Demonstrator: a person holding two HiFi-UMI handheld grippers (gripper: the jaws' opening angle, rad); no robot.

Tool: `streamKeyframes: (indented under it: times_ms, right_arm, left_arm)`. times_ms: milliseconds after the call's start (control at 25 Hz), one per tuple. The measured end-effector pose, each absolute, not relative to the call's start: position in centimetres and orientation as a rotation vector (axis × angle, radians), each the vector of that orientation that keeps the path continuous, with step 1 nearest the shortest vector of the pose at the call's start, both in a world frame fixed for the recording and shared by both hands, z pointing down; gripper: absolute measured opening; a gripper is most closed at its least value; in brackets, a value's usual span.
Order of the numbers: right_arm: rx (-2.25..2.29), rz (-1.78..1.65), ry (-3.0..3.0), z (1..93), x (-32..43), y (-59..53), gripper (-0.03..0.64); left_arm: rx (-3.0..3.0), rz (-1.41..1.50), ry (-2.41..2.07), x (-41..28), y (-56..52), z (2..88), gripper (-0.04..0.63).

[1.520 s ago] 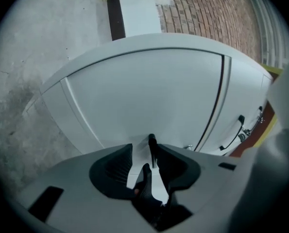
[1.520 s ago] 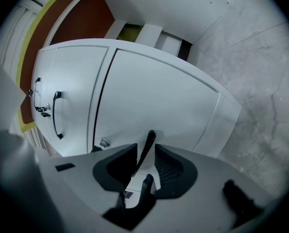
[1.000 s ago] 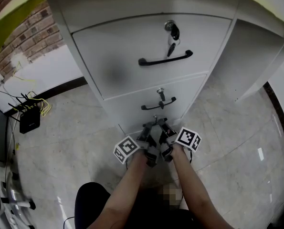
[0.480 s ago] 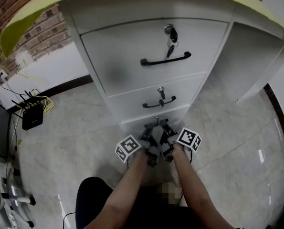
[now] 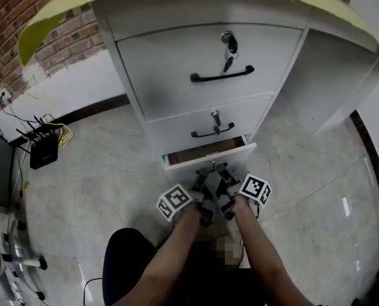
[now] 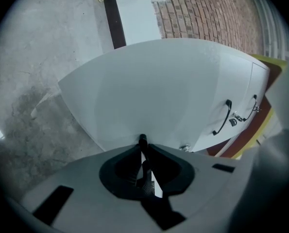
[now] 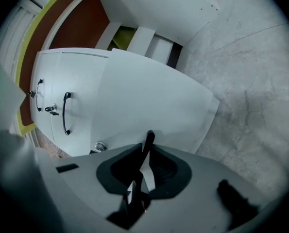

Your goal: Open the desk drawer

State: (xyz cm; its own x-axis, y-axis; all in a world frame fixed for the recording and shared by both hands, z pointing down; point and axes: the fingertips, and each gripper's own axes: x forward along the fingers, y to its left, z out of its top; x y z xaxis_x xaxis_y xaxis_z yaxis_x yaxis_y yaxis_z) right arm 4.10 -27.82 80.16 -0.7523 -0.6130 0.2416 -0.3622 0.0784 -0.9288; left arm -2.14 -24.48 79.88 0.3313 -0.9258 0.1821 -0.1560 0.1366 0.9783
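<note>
The white bottom drawer (image 5: pixel 208 157) of the desk pedestal stands pulled out a little, with a reddish strip of its inside showing. Both grippers hold its black handle side by side, the left gripper (image 5: pixel 202 182) beside the right gripper (image 5: pixel 222 178). In the left gripper view the jaws (image 6: pixel 143 147) are shut on the thin handle (image 6: pixel 143 139) in front of the drawer face (image 6: pixel 149 101). In the right gripper view the handle (image 7: pixel 149 137) sits pinched in the gripper (image 7: pixel 146 152), whose jaws have just been closing on it.
Above are the middle drawer (image 5: pixel 205 123) and the top drawer (image 5: pixel 208 62), with keys hanging from its lock (image 5: pixel 229 44). A black router with cables (image 5: pixel 42 150) sits on the floor at left by the brick wall (image 5: pixel 62 43). The desk's kneehole (image 5: pixel 332 75) opens at right.
The bottom drawer has slid out from shut to slightly open. Both grippers have moved back toward me with its handle.
</note>
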Motion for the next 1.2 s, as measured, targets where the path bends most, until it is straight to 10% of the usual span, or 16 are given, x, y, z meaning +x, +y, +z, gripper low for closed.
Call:
streamKeyframes:
  times_ms: [1200]
  right_arm:
    - [-1.034, -1.744, 2.113, 79.9, 8.1, -19.0, 0.054]
  left_arm:
    - [1.346, -0.652, -1.123, 1.9, -15.9, 79.6, 0.057]
